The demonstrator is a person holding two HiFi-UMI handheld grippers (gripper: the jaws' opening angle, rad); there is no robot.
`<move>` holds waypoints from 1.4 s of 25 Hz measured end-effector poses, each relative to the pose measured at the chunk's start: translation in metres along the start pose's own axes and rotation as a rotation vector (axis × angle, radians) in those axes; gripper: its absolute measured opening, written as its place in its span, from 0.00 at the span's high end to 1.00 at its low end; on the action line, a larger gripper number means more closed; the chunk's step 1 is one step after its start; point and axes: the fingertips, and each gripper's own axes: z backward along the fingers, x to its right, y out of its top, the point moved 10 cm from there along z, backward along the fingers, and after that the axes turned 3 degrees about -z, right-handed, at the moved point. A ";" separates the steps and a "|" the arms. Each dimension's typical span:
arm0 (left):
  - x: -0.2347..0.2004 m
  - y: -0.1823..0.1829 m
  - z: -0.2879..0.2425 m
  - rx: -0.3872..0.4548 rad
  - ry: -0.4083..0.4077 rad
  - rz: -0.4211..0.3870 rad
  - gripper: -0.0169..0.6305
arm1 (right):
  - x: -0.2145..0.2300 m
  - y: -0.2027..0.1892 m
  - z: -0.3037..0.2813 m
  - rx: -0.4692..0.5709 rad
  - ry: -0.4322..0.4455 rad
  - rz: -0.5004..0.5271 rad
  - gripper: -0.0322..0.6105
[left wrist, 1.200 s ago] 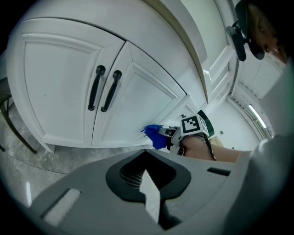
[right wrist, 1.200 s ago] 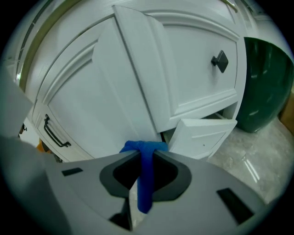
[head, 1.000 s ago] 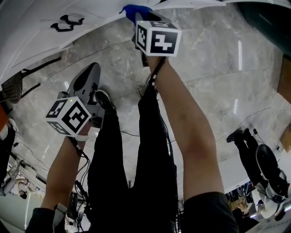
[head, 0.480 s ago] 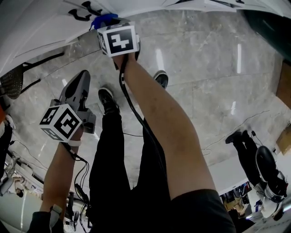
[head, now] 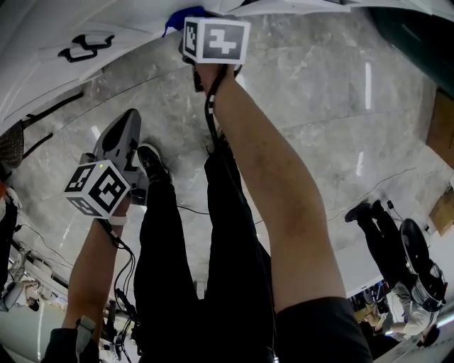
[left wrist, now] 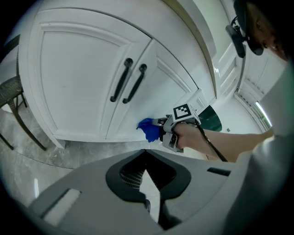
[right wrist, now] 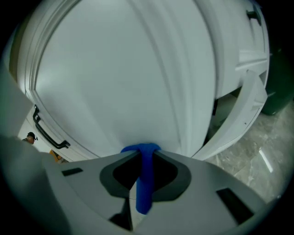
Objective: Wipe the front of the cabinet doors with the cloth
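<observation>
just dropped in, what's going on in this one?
A person is wiping cabinet fronts with tongs in each hand. The right tongs are shut on a blue cloth and hold it against a white cabinet door, low down and to the right of the black handles in the left gripper view. The left tongs are shut and empty, held back from the cabinet.

Right hand-held gripper [head: 202, 25] held blue cloth [head: 183, 14] against white cabinet door [head: 135, 21], left hand-held gripper [head: 122, 138] hung lower over marble floor [head: 319, 92]
</observation>
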 end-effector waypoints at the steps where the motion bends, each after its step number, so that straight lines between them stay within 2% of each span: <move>1: 0.009 0.002 -0.007 -0.005 -0.008 -0.005 0.98 | 0.012 0.006 0.006 0.011 -0.011 -0.008 0.86; 4: 0.031 0.007 -0.025 -0.021 -0.031 -0.021 0.98 | 0.036 0.023 0.018 0.029 -0.022 -0.013 0.86; 7: 0.041 0.009 -0.032 -0.044 -0.057 -0.043 0.98 | 0.035 0.031 0.024 0.040 -0.026 0.046 0.86; 9: 0.047 0.006 -0.030 -0.056 -0.075 -0.050 0.98 | 0.036 0.030 0.033 0.062 -0.069 0.074 0.86; 13: 0.059 0.001 -0.032 -0.075 -0.102 -0.051 0.98 | 0.049 0.025 0.044 0.084 -0.081 -0.014 0.86; 18: 0.039 0.002 -0.016 -0.081 -0.085 -0.055 0.98 | 0.015 0.007 0.023 0.036 -0.032 -0.022 0.86; 24: -0.018 0.006 0.027 -0.066 -0.054 -0.050 0.98 | -0.071 -0.031 -0.026 -0.010 0.047 -0.045 0.86; 27: -0.038 0.009 0.044 -0.056 -0.038 -0.052 0.98 | -0.100 -0.042 -0.050 -0.028 0.082 -0.033 0.86; 30: -0.048 0.008 0.049 -0.046 -0.018 -0.044 0.98 | -0.105 -0.043 -0.054 -0.069 0.042 0.005 0.86; 35: -0.058 0.000 0.048 -0.040 0.014 -0.016 0.98 | -0.084 -0.051 -0.065 -0.098 0.039 -0.052 0.86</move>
